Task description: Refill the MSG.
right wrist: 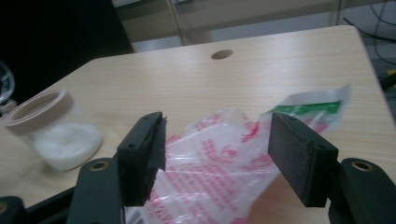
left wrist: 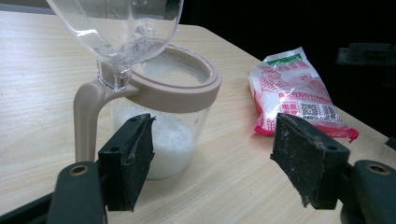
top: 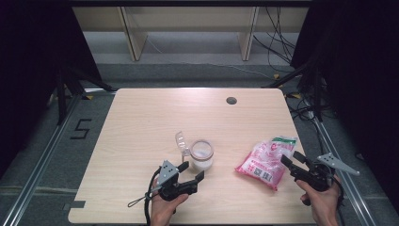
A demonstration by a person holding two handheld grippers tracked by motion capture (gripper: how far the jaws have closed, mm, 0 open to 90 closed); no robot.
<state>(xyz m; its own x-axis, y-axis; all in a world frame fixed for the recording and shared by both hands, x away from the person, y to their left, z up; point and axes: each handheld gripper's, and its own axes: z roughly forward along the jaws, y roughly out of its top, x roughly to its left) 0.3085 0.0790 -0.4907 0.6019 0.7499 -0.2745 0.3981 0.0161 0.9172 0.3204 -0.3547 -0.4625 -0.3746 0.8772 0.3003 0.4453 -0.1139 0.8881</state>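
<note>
Before the right tongs [top: 288,163], bag [top: 266,160].

Readable marks: one numeral on the floor, printing on a bag.

A black "5" [top: 81,128] is marked on the grey floor left of the surface. The pink-and-white bag [left wrist: 295,91] lying on the surface carries red printed characters, a QR code and a green band at its top end; the characters are too small and blurred to read. Nothing else bears legible writing.
</note>
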